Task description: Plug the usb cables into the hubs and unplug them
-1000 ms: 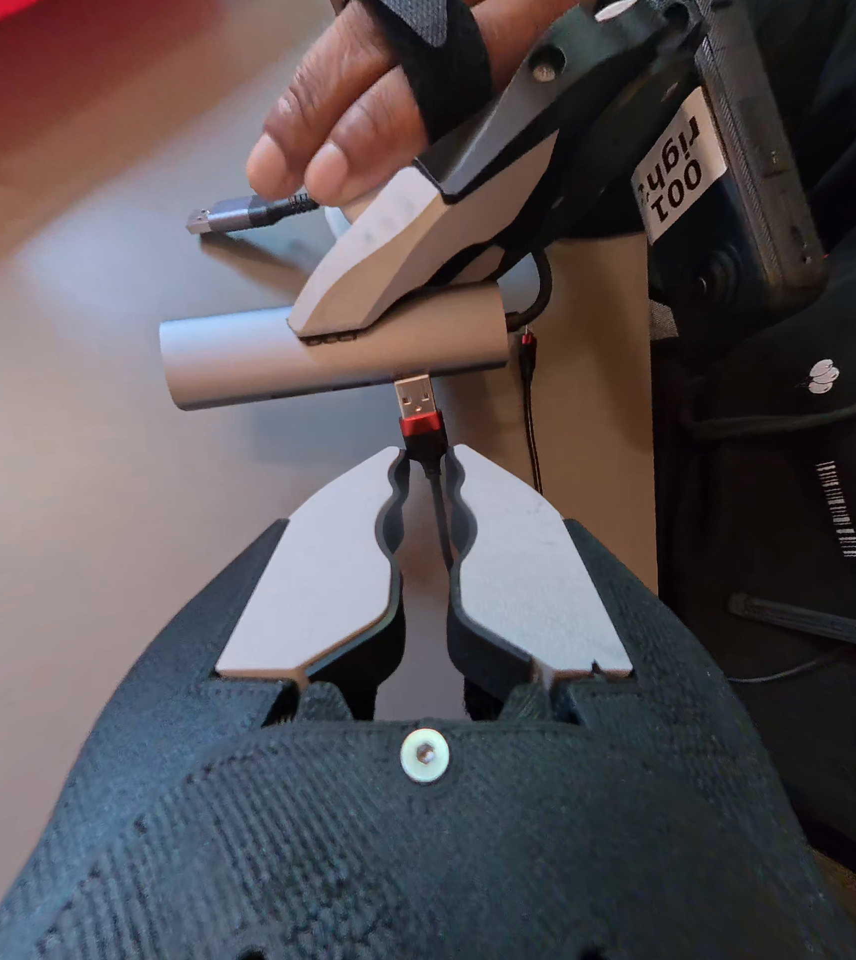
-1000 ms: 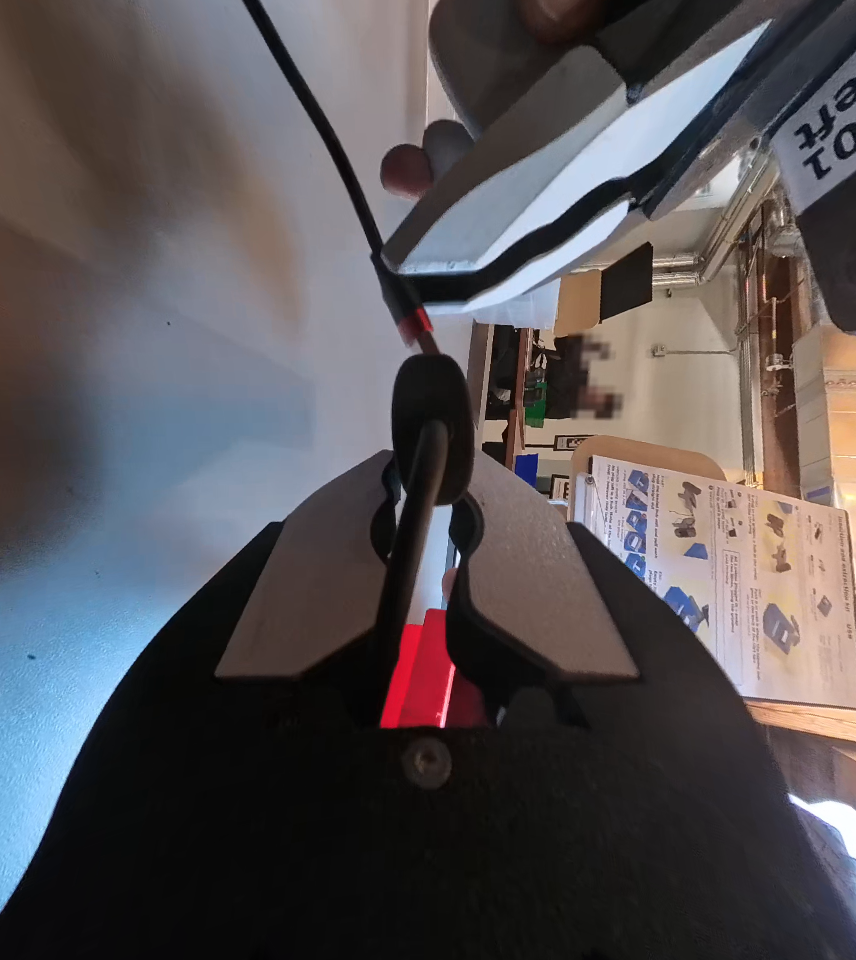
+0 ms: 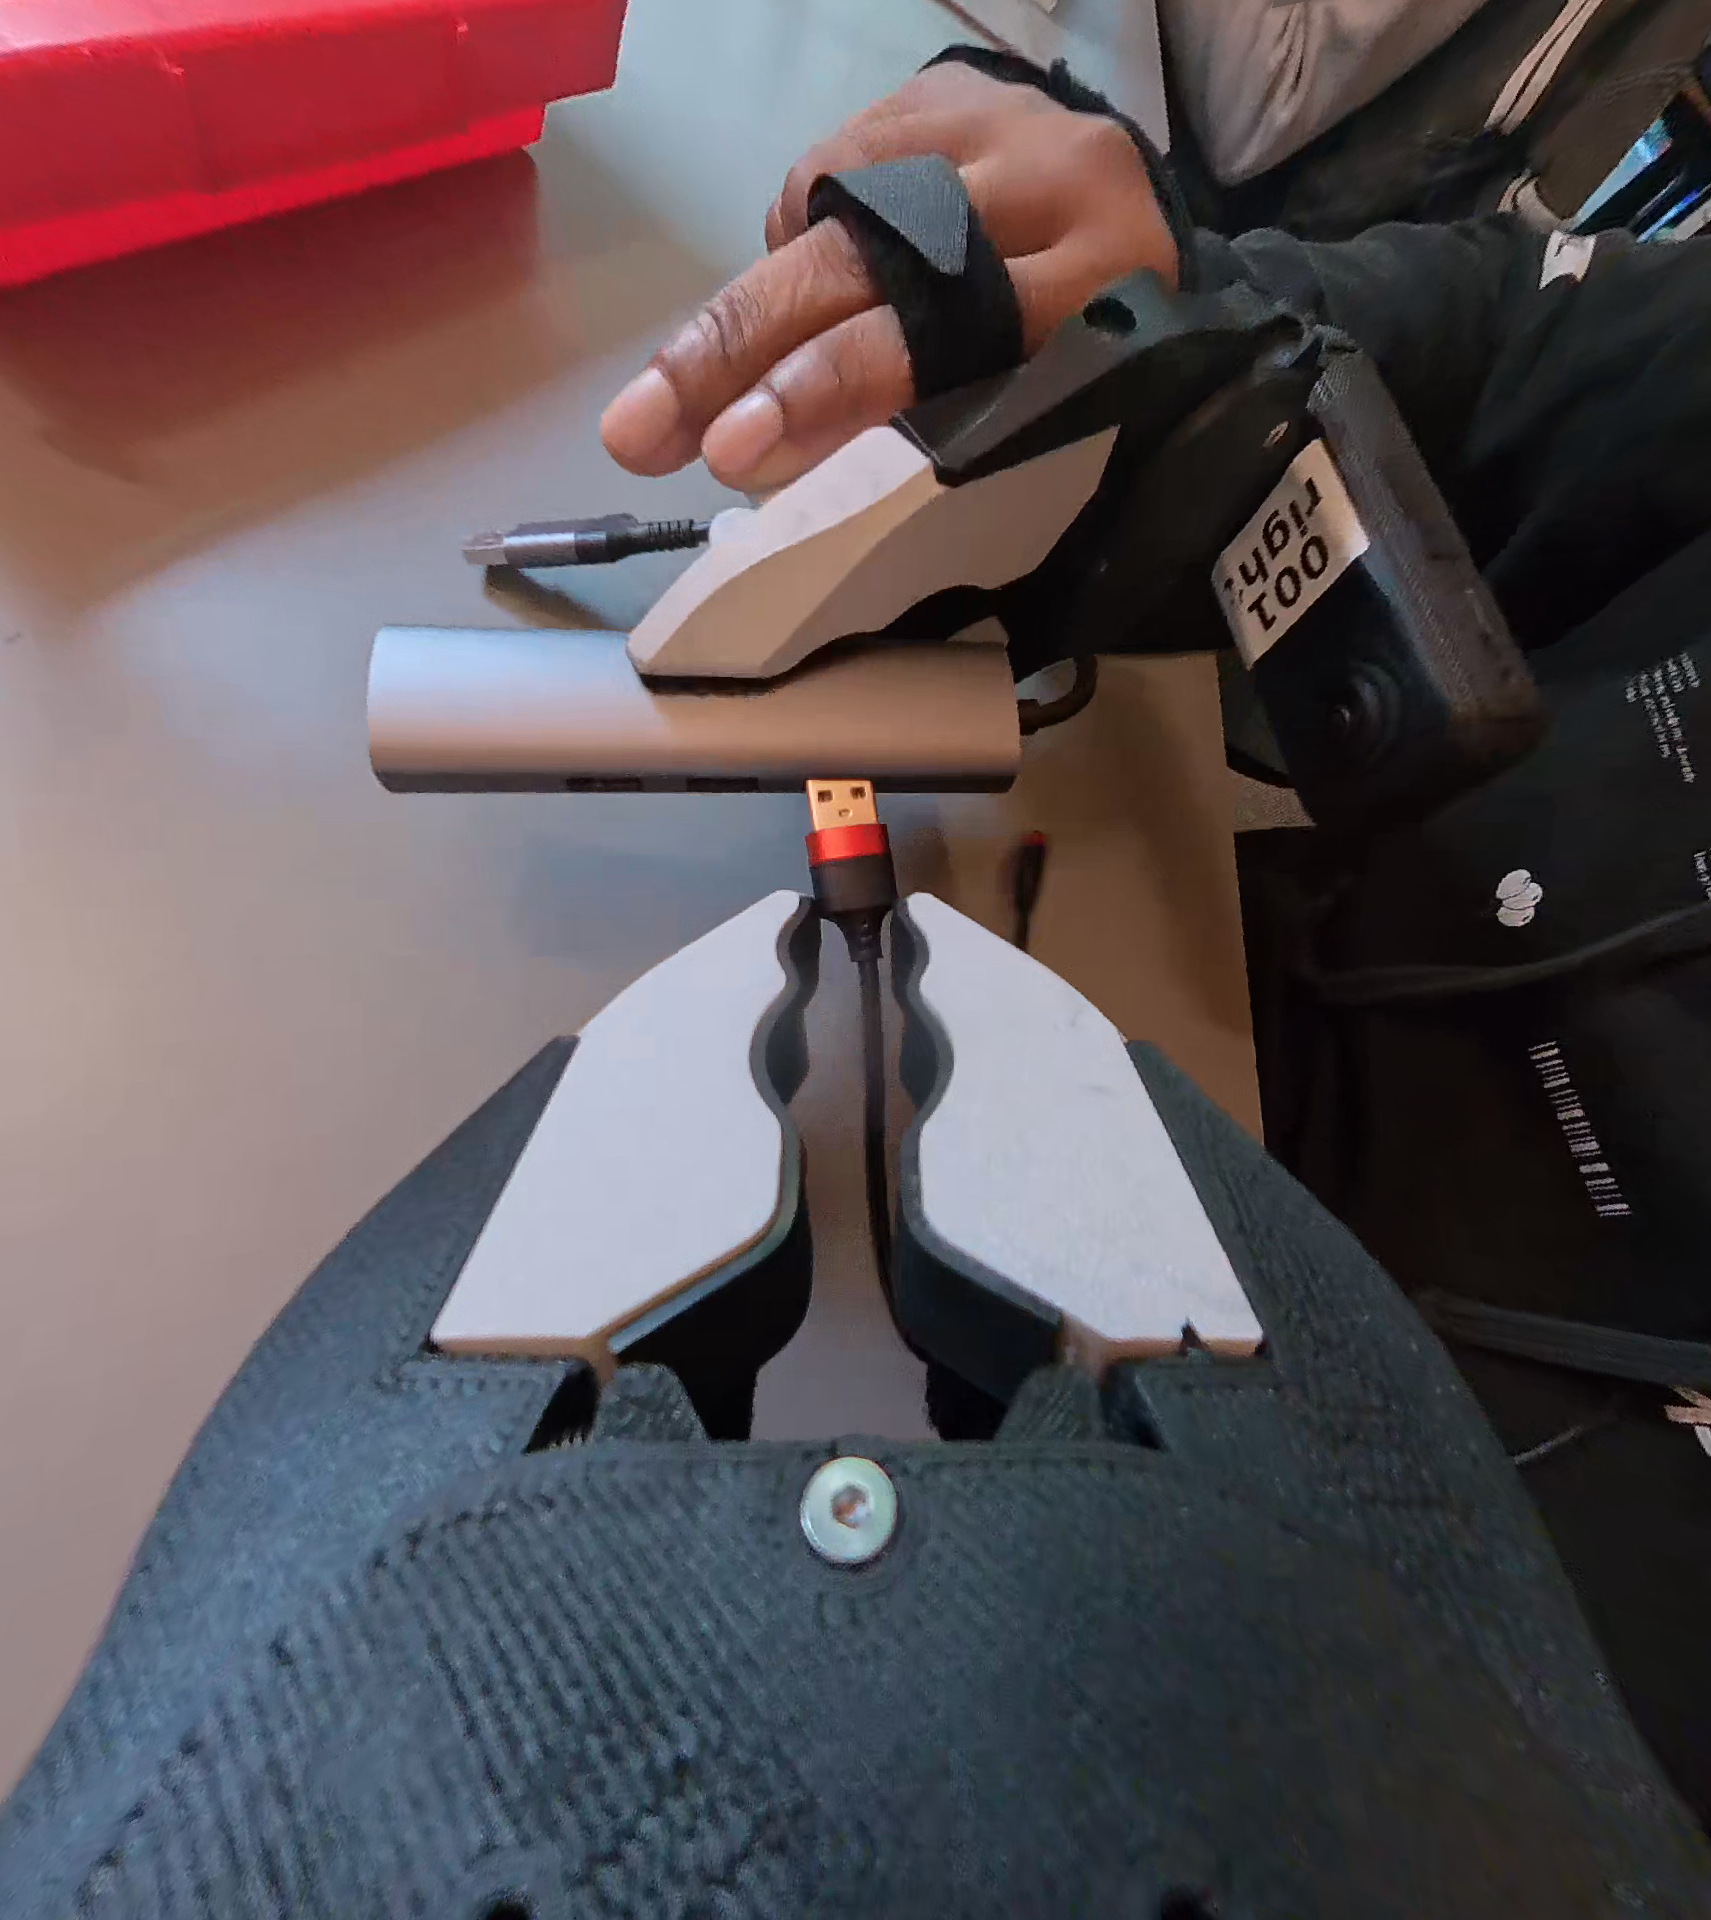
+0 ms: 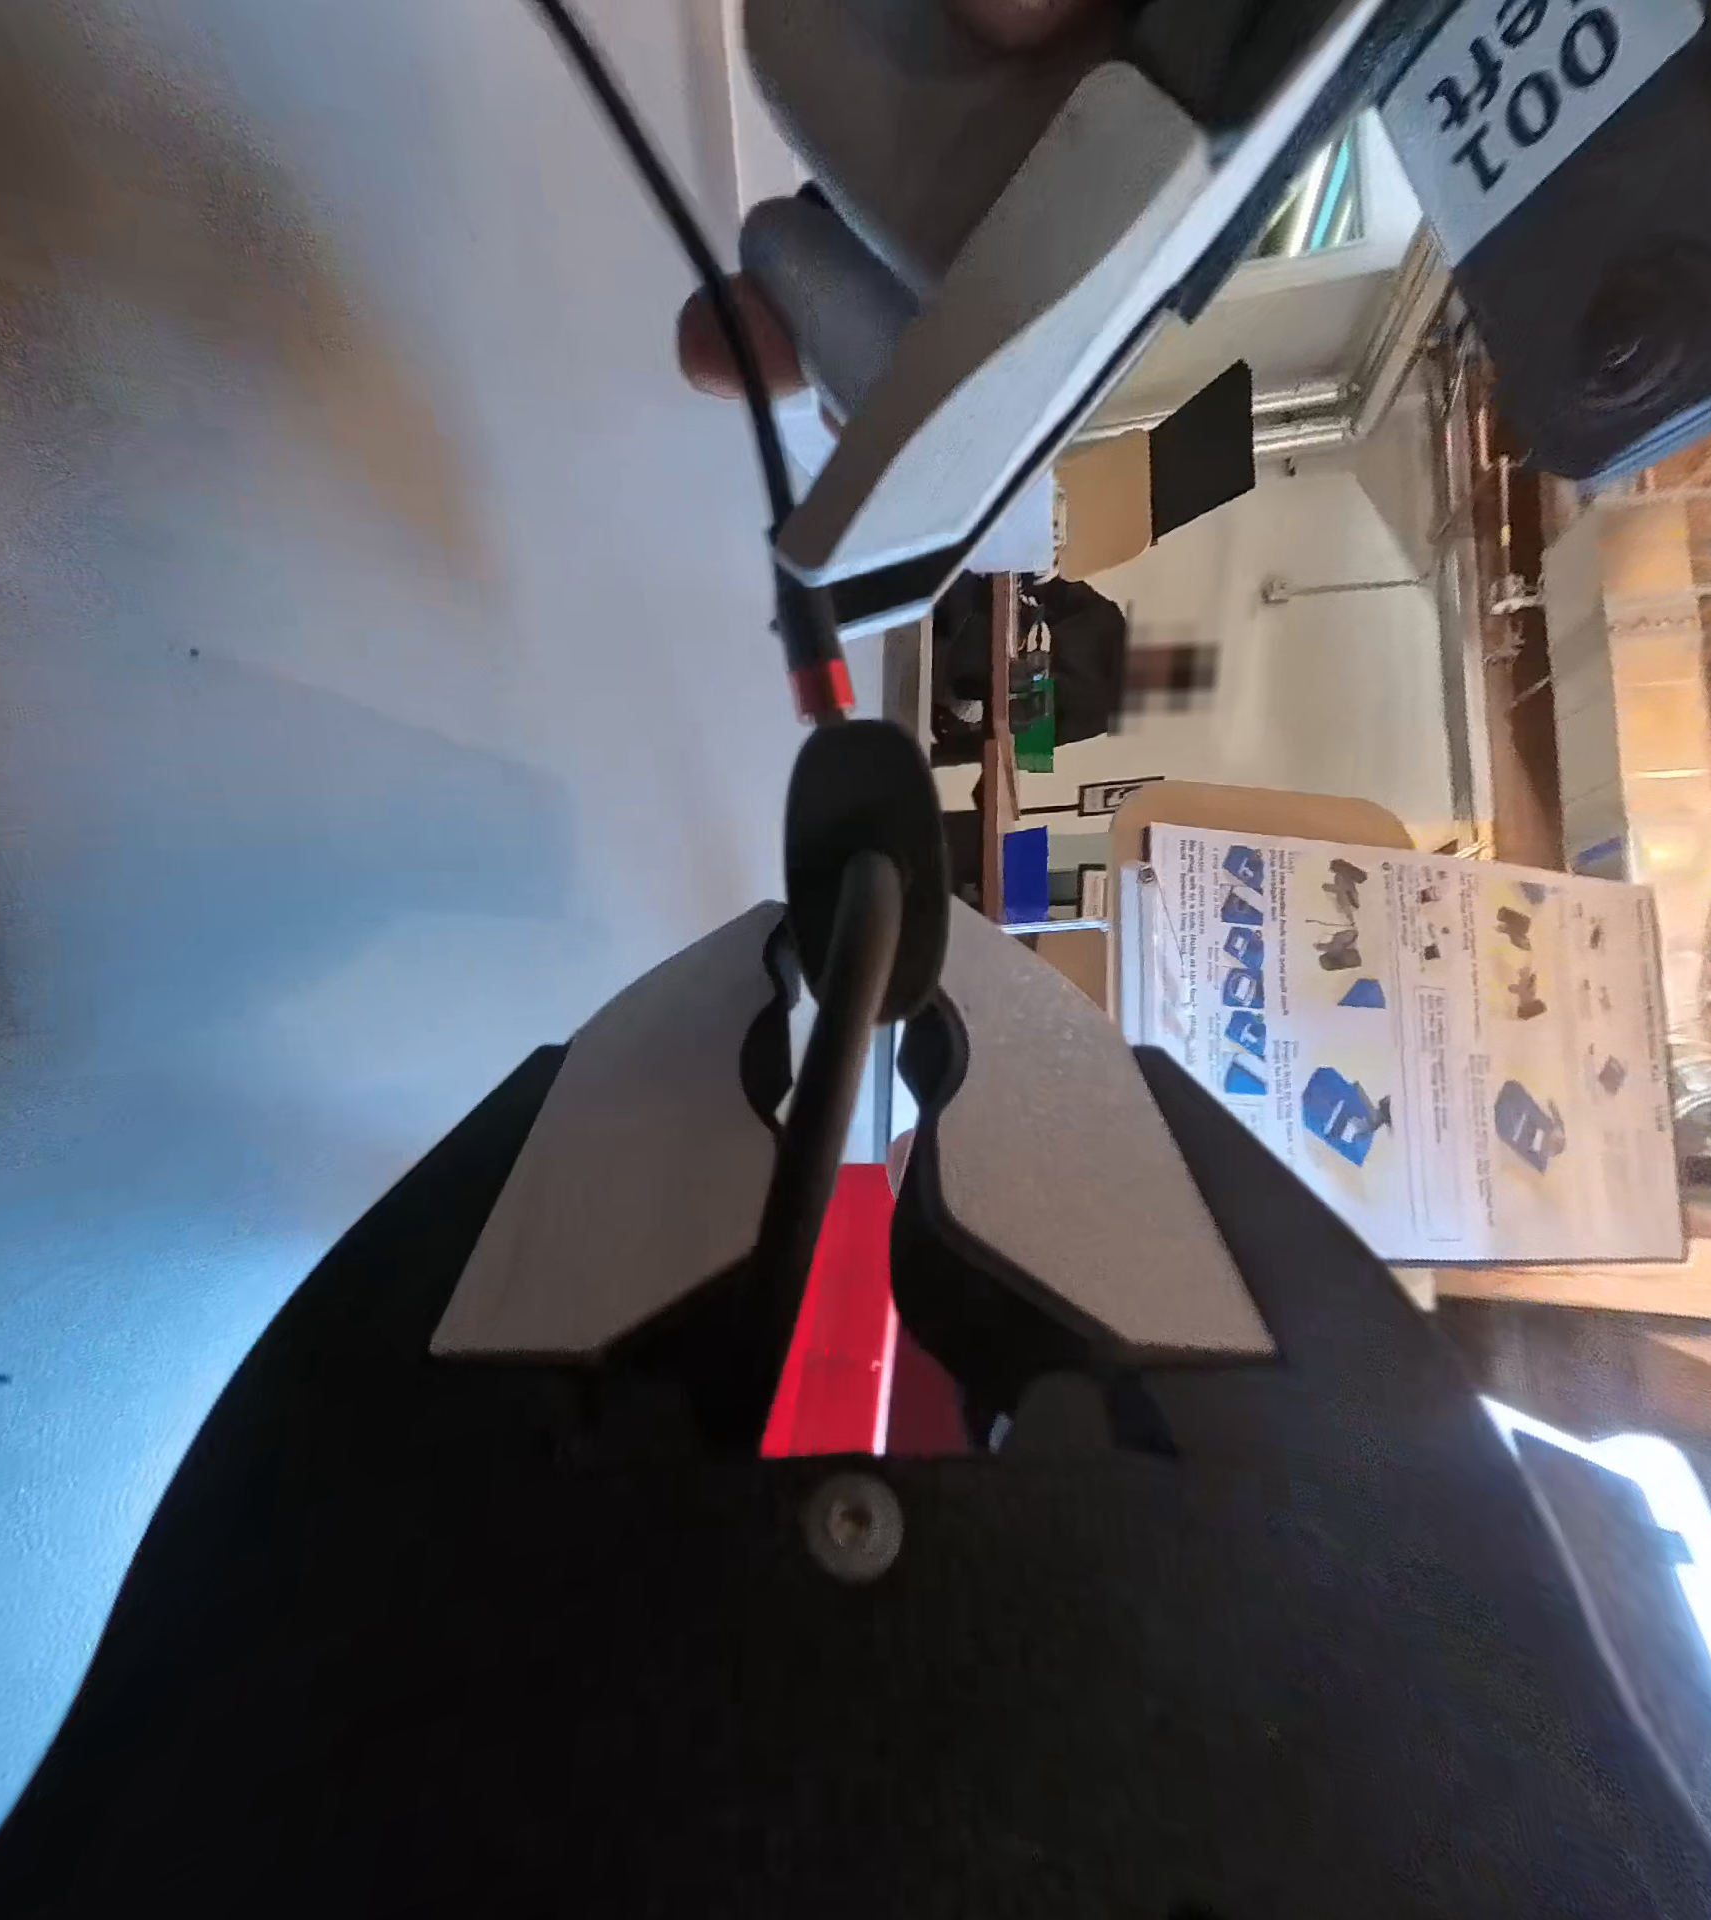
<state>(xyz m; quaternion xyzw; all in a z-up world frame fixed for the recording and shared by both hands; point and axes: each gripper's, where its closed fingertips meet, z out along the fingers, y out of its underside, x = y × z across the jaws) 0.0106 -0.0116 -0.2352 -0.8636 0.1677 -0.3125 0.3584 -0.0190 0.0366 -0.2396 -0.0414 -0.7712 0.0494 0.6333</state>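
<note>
Since a second ago your right tongs (image 3: 716, 665) have levelled the hub (image 3: 685, 732) above the desk (image 3: 155, 935), and they stay clamped on it. Your left tongs (image 3: 853, 914) stay pinched on the cable (image 3: 870, 1049) behind its red-collared plug (image 3: 843, 821), whose tip touches the hub's port side. A grey plug (image 3: 560, 540) lies behind, near the red box (image 3: 207, 114).
</note>
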